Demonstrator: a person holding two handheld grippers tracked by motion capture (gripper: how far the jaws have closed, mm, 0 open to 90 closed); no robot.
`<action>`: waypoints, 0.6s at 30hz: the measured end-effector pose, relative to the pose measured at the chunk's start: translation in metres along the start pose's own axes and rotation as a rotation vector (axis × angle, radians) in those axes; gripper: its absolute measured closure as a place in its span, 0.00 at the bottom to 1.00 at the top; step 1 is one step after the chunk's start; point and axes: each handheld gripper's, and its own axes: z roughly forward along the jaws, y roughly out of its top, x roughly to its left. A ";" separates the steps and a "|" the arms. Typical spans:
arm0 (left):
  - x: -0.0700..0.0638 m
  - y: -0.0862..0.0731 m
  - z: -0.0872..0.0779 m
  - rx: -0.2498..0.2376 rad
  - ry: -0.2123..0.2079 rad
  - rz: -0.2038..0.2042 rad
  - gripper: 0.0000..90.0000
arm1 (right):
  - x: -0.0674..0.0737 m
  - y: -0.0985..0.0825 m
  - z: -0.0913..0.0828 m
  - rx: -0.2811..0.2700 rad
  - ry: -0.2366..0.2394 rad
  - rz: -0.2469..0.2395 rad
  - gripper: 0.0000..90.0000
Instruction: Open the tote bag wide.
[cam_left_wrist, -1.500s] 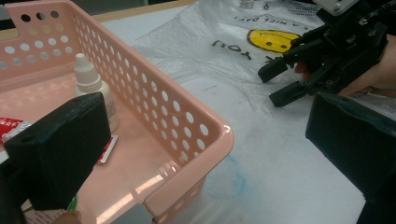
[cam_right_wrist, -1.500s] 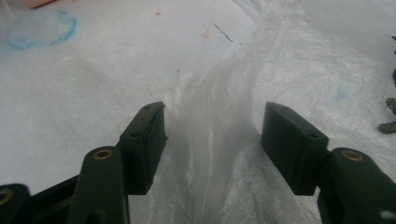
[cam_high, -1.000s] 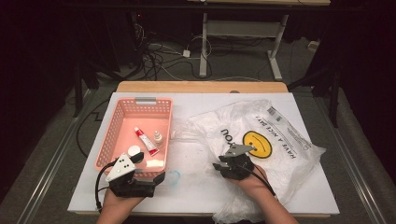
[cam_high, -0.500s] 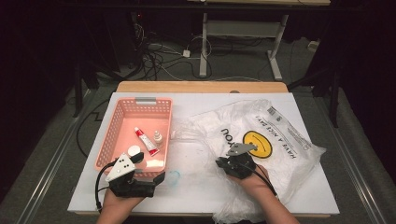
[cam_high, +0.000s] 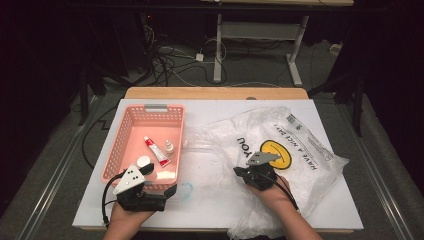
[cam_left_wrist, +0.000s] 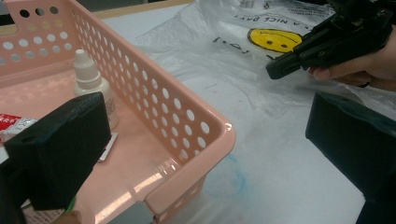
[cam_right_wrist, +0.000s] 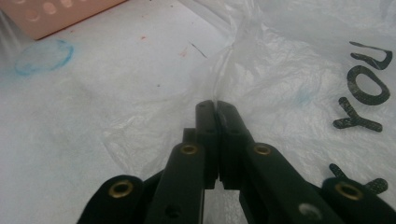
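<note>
1. Right gripper (cam_right_wrist: 215, 106): jaws have just been closing and now meet on a fold of the plastic bag (cam_high: 300, 155), which lies across the table's right half.
2. Left gripper (cam_high: 165, 192): jaws spread, nothing between them, at the near edge of the pink basket (cam_high: 131, 131).
3. Risk: the thin film may slip out or tear if lifted quickly; the pinch looks shallow.

high view looking forward and down on the tabletop (cam_high: 210, 205); both claw views close and low, sharing the plastic bag (cam_left_wrist: 243, 28)
</note>
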 end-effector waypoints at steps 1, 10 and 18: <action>0.000 0.000 0.000 0.000 0.000 -0.001 0.00 | 0.000 0.000 -0.001 -0.007 -0.004 -0.001 1.00; 0.001 0.000 0.000 0.000 0.001 -0.006 0.00 | -0.002 0.002 -0.011 -0.067 -0.014 -0.003 1.00; 0.000 0.000 0.000 0.001 0.002 -0.002 0.00 | -0.004 0.007 -0.026 -0.137 -0.035 0.004 1.00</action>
